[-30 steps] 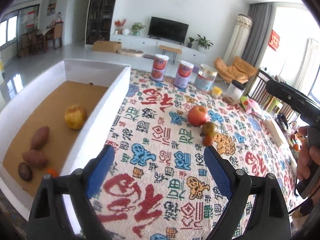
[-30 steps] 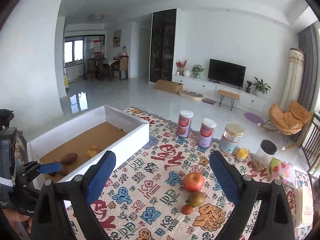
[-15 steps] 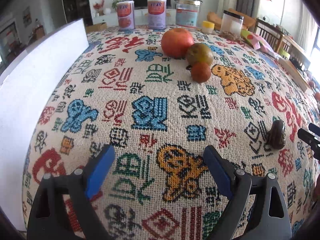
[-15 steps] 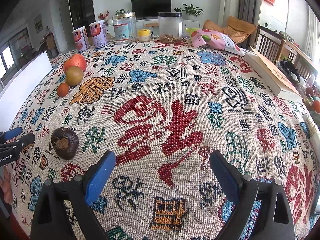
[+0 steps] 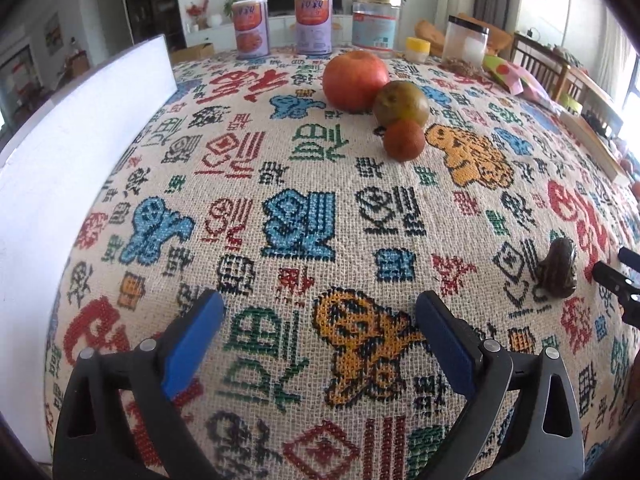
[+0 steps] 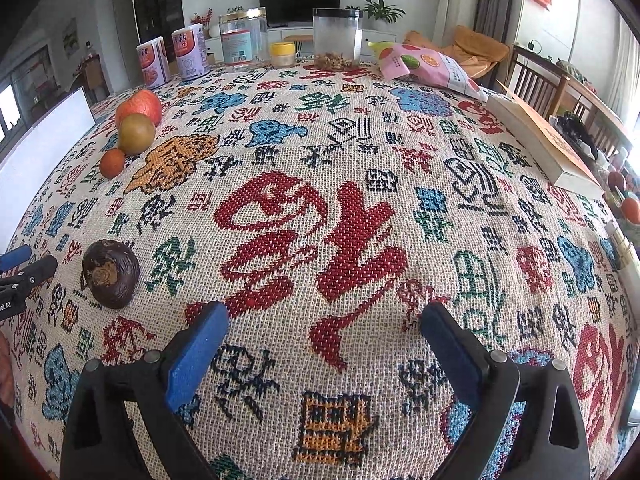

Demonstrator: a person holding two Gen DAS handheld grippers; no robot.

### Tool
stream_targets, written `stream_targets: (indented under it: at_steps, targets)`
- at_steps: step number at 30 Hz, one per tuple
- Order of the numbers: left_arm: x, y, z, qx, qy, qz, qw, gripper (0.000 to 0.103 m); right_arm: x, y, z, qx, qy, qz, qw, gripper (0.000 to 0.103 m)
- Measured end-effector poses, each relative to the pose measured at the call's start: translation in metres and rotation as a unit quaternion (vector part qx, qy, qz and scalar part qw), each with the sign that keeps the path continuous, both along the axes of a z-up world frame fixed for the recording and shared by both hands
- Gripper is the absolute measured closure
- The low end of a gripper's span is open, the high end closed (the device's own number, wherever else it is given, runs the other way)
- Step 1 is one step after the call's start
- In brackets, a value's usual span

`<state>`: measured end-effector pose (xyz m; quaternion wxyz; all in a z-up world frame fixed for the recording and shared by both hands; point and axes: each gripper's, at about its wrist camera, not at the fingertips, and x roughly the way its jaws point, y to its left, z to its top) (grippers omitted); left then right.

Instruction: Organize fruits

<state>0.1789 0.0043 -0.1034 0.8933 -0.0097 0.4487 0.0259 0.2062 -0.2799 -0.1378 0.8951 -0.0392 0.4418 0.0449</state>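
Observation:
A red apple (image 5: 355, 80), a green-brown fruit (image 5: 401, 104) and a small orange fruit (image 5: 404, 140) sit touching in a row on the patterned cloth, far ahead of my left gripper (image 5: 318, 308). Its jaws are opening, with only cloth between them. A dark brown fruit (image 5: 558, 270) lies alone to its right. In the right wrist view that dark fruit (image 6: 111, 274) lies left of my right gripper (image 6: 326, 316), which is open and holds nothing. The white box wall (image 5: 80, 140) runs along the left; its inside is hidden.
Two printed cans (image 5: 280, 24), a glass jar (image 5: 374, 24), a small yellow pot (image 6: 282, 54) and a clear jar (image 6: 338, 38) line the table's far edge. A pink snack bag (image 6: 428, 64) and a flat book (image 6: 548, 140) lie at the right. Wooden chairs stand beyond.
Both grippers came down from well above the table to just over the cloth and tipped downward, then held still. The inside of the box has dropped out of view.

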Motion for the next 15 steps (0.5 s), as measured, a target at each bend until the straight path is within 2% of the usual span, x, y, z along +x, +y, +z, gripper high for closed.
stream_targets:
  at_steps: [9, 12, 15]
  targets:
    - [-0.002, 0.002, 0.0, -0.018, -0.003, -0.011, 0.9998, 0.005, 0.002, -0.001, -0.001, 0.003, 0.004, -0.005, 1.0, 0.002]
    - [0.0, -0.003, 0.008, -0.054, -0.013, -0.05, 0.9972, 0.006, 0.002, -0.002, -0.001, 0.004, 0.004, -0.005, 1.0, 0.002]
    - [0.018, -0.022, 0.021, -0.042, -0.025, -0.088, 0.9949, 0.006, 0.002, -0.002, -0.001, 0.006, 0.005, -0.005, 1.0, 0.001]
